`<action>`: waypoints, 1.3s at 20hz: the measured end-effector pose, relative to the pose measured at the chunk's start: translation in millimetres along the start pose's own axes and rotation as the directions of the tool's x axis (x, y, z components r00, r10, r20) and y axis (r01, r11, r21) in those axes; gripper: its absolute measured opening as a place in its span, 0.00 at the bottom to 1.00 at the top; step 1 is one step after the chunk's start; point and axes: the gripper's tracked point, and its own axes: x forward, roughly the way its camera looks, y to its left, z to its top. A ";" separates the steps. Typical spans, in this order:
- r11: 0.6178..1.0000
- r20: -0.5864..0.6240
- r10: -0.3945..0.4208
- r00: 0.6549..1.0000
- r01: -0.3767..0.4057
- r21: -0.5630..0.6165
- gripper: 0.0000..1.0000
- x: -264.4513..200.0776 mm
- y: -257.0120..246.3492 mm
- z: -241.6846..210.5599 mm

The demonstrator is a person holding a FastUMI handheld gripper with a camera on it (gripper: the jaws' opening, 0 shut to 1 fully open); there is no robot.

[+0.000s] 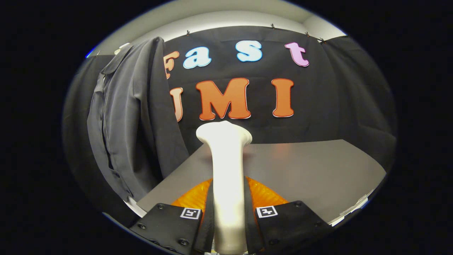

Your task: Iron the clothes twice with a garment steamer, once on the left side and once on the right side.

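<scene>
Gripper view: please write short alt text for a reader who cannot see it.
The gripper is shut on a white garment steamer, its head pointing up above a grey table. A dark grey shirt hangs beyond the fingers, to the left.

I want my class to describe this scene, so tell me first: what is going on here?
A hand-held gripper is shut on the white garment steamer, both fingers pressing its handle, with the steamer head pointing up and ahead. A dark grey shirt hangs beyond and to the left, beside the grey table. The steamer head is apart from the shirt, so no pass is under way at this moment.
</scene>
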 end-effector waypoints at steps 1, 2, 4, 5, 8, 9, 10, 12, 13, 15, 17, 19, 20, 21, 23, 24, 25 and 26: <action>1.000 0.023 -0.001 1.000 0.001 0.005 0.43 -5.3 -0.1 -0.5; 1.000 0.053 -0.009 0.999 0.009 0.007 0.43 -11.4 -1.7 2.0; 1.000 0.109 -0.026 0.994 0.025 0.011 0.43 -30.4 -2.0 11.6; 1.000 0.139 -0.027 0.990 0.024 0.018 0.43 -43.4 3.4 17.8; 0.998 0.226 -0.054 0.973 0.047 0.035 0.43 -82.9 19.1 42.0; 0.998 0.250 -0.063 0.966 0.057 0.033 0.43 -94.3 27.9 46.7; 0.998 0.274 -0.067 0.960 0.060 0.032 0.43 -105.7 39.6 51.9; 0.997 0.308 -0.071 0.949 0.061 0.040 0.43 -123.6 65.6 59.7; 0.997 0.325 -0.072 0.943 0.059 0.049 0.43 -130.9 79.2 64.6; 0.996 0.359 -0.078 0.930 0.061 0.058 0.43 -150.9 107.2 71.8; 0.996 0.390 -0.085 0.917 0.073 0.047 0.43 -168.5 135.6 77.0; 0.997 0.417 -0.074 0.906 0.069 0.027 0.43 -179.8 167.0 81.0; 0.998 0.432 -0.064 0.899 0.063 0.018 0.43 -183.9 184.2 83.0; 0.998 0.443 -0.056 0.895 0.059 0.008 0.43 -186.2 199.5 85.2; 0.998 0.456 -0.047 0.889 0.059 -0.013 0.42 -185.3 228.8 86.5; 0.998 0.459 -0.039 0.888 0.055 -0.022 0.42 -183.0 240.5 86.1; 0.998 0.461 -0.029 0.887 0.048 -0.031 0.42 -181.1 252.6 87.1; 0.998 0.462 -0.020 0.887 0.041 -0.036 0.42 -175.3 264.5 86.2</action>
